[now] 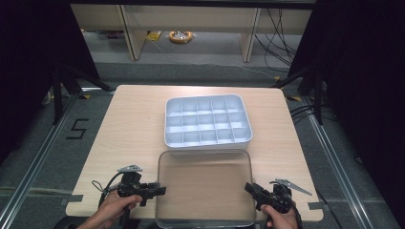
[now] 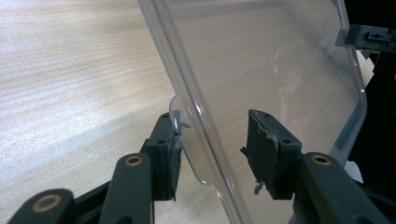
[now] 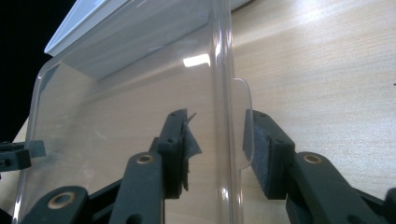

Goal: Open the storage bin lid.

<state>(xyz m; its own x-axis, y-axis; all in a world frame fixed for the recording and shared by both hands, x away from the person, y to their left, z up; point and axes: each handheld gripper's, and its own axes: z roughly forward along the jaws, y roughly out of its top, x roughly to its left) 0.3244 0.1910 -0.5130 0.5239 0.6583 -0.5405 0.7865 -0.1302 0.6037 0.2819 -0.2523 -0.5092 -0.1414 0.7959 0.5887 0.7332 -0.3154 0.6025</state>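
Lid [image 1: 204, 188], clear plastic and rectangular with rounded corners, lies flat on the near part of the tabletop [image 1: 129, 124], its front edge reaching the tabletop's near edge and its far edge just in front of the white box. Pale wood, the tabletop carries everything here. White divided box [image 1: 208, 122] stands past the lid near the middle of the tabletop, its grid of small compartments open to the camera above.

Left claw [image 1: 161, 190] sits at the lid's left edge. In the left gripper view its jaws straddle that edge and the small clear tab [image 2: 180, 140] on it: the outer pad lies right against the tab, while the other pad stands off above the lid's surface, so the jaws are apart and not clamped.

Right claw [image 1: 248, 187] sits at the lid's right edge. In the right gripper view the raised rim [image 3: 223, 93] runs up between its jaws; the tab [image 3: 243, 126] on that side lies just beside the outer pad, and the inner pad stands clear of the rim, jaws apart.
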